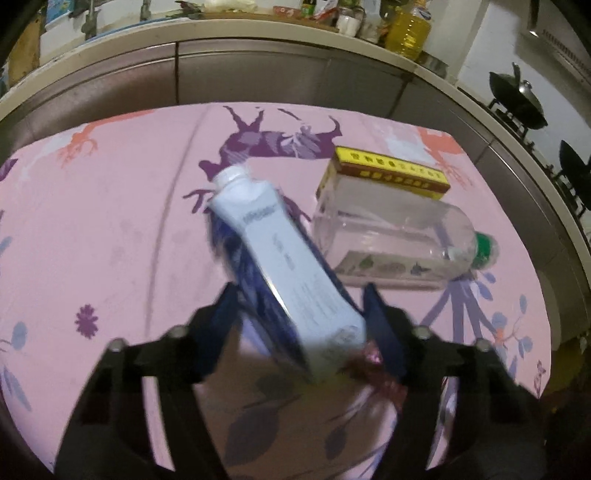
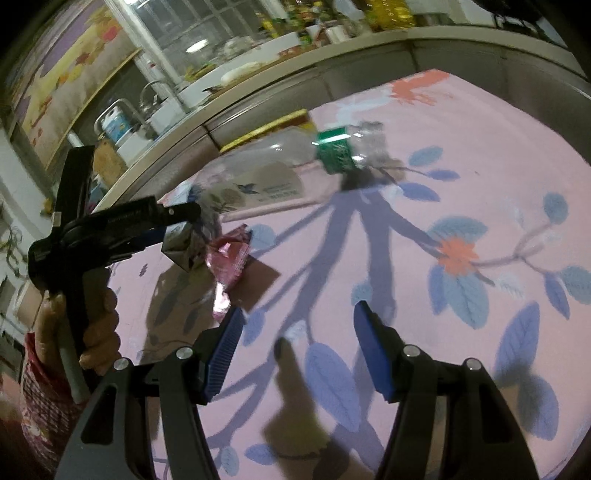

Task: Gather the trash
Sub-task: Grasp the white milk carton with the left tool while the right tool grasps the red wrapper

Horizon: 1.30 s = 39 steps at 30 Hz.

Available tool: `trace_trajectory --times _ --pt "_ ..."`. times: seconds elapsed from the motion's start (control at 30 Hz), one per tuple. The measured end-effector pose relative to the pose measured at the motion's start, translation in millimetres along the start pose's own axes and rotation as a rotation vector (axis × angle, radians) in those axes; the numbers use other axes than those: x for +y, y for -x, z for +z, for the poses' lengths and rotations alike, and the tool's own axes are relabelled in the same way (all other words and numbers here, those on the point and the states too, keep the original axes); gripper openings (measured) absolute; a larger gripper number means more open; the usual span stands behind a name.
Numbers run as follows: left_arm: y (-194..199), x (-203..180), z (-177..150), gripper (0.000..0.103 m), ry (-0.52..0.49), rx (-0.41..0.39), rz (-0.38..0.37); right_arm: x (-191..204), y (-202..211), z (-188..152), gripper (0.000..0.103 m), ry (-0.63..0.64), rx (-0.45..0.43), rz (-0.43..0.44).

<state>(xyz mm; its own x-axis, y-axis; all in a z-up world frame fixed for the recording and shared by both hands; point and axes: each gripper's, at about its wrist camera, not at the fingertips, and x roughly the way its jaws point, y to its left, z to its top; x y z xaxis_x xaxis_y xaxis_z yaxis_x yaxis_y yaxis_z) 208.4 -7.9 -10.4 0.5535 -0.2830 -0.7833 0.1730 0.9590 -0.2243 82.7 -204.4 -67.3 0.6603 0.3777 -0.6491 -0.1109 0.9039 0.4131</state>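
My left gripper [image 1: 301,314] is shut on a white and blue carton [image 1: 284,266] with a white screw cap, held tilted above the pink cloth. It also shows in the right wrist view [image 2: 184,245], gripped at its base. A clear plastic bottle [image 1: 391,243] with a green cap lies on its side to the right; it also shows in the right wrist view [image 2: 266,173]. A yellow box [image 1: 388,171] lies behind the bottle. A pink foil wrapper [image 2: 229,262] lies below the carton; it also shows in the left wrist view [image 1: 373,369]. My right gripper [image 2: 299,336] is open and empty above the cloth.
The table carries a pink floral cloth [image 1: 92,221]. A kitchen counter [image 1: 258,29] with bottles and an oil jug [image 1: 410,33] runs behind it. Woks [image 1: 517,99] stand at the far right. A sink and tap [image 2: 147,99] are at the left.
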Motion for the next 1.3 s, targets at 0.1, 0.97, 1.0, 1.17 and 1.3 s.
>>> trace_trajectory --times 0.1,0.97,1.0,1.17,1.3 --pt "8 11 -3 0.052 -0.008 -0.006 0.019 17 -7 6 0.060 0.087 -0.007 0.010" --pt "5 28 -16 0.051 -0.013 -0.005 0.137 15 -54 31 0.013 -0.078 0.097 0.145" --pt "6 29 -18 0.051 -0.017 -0.012 0.138 16 -55 31 0.008 -0.077 0.104 0.151" --pt "14 27 -28 0.050 -0.038 -0.016 0.157 25 -42 25 0.002 -0.034 0.081 0.161" --pt "27 22 -50 0.050 -0.063 -0.023 0.176 29 -24 16 0.002 0.001 0.047 0.152"
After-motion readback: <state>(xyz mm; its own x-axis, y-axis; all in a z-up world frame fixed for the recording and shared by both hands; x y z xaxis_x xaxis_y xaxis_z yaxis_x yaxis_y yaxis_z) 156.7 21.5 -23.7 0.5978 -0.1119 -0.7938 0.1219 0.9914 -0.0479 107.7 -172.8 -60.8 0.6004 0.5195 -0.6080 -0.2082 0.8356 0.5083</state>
